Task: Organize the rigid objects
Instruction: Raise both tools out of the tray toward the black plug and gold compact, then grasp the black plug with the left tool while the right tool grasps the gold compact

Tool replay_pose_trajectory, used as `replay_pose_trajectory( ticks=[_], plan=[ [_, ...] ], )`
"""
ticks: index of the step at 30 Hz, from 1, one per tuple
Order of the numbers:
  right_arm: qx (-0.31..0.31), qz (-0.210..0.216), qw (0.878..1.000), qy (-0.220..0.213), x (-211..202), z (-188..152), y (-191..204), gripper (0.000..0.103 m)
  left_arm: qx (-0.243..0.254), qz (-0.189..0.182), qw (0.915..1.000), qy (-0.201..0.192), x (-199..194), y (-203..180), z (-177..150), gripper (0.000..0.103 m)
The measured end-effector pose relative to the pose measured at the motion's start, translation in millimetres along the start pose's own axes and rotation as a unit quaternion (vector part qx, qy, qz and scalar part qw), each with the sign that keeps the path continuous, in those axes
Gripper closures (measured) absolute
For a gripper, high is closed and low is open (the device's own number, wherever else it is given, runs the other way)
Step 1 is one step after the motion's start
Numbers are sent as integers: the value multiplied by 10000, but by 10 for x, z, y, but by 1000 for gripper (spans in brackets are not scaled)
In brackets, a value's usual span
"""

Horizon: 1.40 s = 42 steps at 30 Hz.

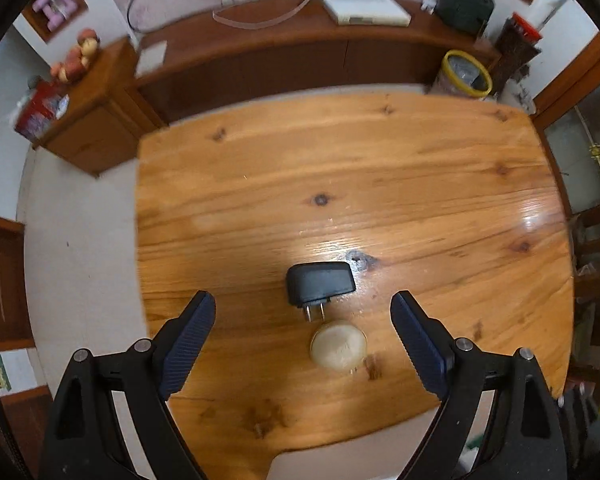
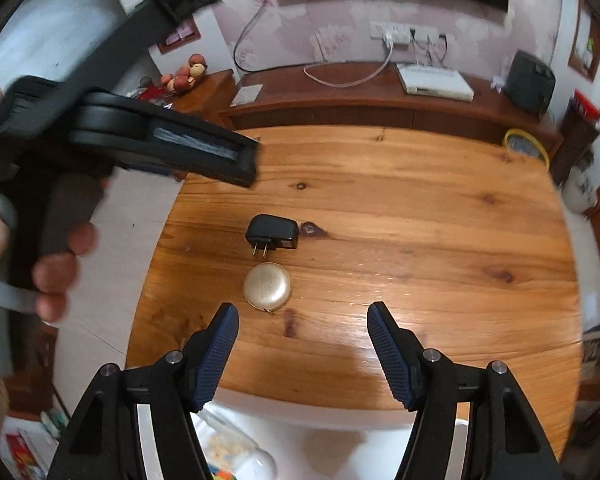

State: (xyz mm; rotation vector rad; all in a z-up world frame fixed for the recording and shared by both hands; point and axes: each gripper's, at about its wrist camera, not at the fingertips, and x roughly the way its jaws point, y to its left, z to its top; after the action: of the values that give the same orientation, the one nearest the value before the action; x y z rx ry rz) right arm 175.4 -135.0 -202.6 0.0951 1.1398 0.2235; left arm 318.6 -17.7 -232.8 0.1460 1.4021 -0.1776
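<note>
Two small objects lie near the middle of a varnished wooden table (image 1: 420,168): a black plug-in power adapter (image 1: 320,283) and a round, pale gold disc-shaped case (image 1: 338,345). The adapter rests on its side with its two metal prongs pointing toward the disc; in the left wrist view the prongs end just short of the disc's rim, and whether they touch it cannot be told. A dark knot in the wood sits just beside the adapter's far corner.

From the right wrist view, the adapter (image 2: 272,233) and the disc (image 2: 267,289) lie ahead of the right gripper (image 2: 302,320) and a little to its left, clear of its fingers. Its blue ribbed pads stand apart with only bare table between them.

The left gripper (image 1: 303,312) hangs over the pair, pointing down, its jaws spread wide and holding nothing; adapter and disc show in the gap between the fingertips, well clear of either pad. In the right wrist view the left gripper's black body (image 2: 148,140) crosses the upper left of the picture, blurred, with a person's hand (image 2: 40,256) wrapped round its handle.

Beyond the table runs a long dark wooden sideboard (image 1: 284,60) carrying a white box-shaped device (image 1: 366,8) and a looped white cable (image 1: 260,14). A yellow-rimmed bin (image 1: 466,74) stands on the floor by the table's far right corner.
</note>
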Motion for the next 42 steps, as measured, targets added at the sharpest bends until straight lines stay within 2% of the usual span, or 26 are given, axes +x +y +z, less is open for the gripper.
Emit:
replay_pose_trajectory(
  ticks=[7, 17, 20, 26, 33, 42],
  plan=[
    [199, 51, 9996, 200, 309, -27, 22, 35, -207, -52, 9982, 560, 593, -74, 110, 12],
    [391, 6, 9982, 450, 590, -34, -44, 35, -568, -285, 9945, 828, 903, -5, 75, 13],
    [444, 3, 9978, 501, 640, -25, -70, 35, -578, -284, 9945, 824, 929, 7, 60, 14],
    [429, -66, 9975, 565, 734, 13, -47, 35, -496, -83, 9962, 704, 891, -8, 43, 37],
    [311, -125, 9971, 684, 867, 59, 3, 35, -635, -112, 9957, 661, 859, 78, -17, 37],
    [-180, -281, 9943, 1017, 1176, 185, 285, 35, -1271, -194, 9907, 442, 622, 783, -163, 37]
  ],
)
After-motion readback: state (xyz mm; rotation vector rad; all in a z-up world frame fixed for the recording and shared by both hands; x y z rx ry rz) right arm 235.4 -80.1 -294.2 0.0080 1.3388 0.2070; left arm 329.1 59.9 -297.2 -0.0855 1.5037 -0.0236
